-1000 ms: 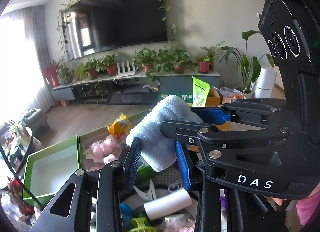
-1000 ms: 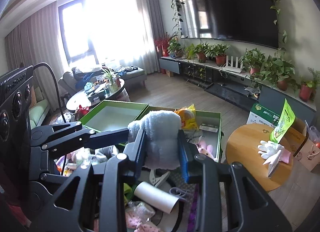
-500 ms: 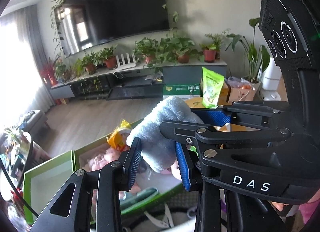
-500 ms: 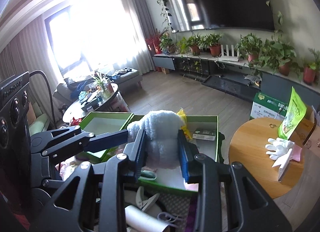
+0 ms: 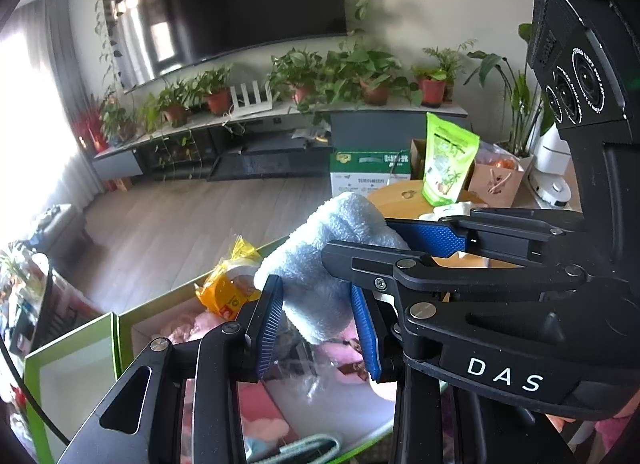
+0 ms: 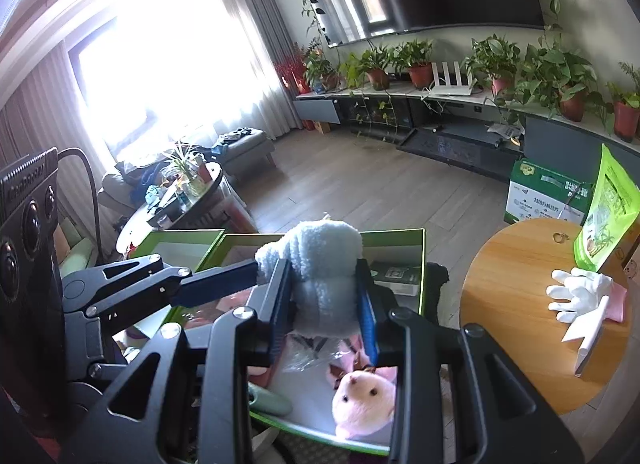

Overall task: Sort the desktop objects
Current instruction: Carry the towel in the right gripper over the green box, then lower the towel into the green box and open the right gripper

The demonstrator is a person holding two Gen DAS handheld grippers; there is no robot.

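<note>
A pale blue fluffy cloth (image 5: 320,264) is clamped at once by both grippers: the left gripper (image 5: 316,320) is closed on its lower end, and the right gripper (image 6: 324,304) is closed on the same roll from the other side, its black frame crossing the left view just above. The cloth is held in the air over the green box (image 6: 420,264), above a pink plush toy (image 6: 364,396) and crinkled clear wrapping already lying inside. To do the step well, the roll is best lowered into a bare part of the white floor of the box before either grip is let go, and both are best released together so that the cloth is not dragged sideways. The green walls are low and near the fingers, so the descent should be kept inside the rim. An empty second compartment (image 5: 76,380) lies to the left; the round wooden table (image 6: 516,304) stands to the right, apart from the box.
</note>
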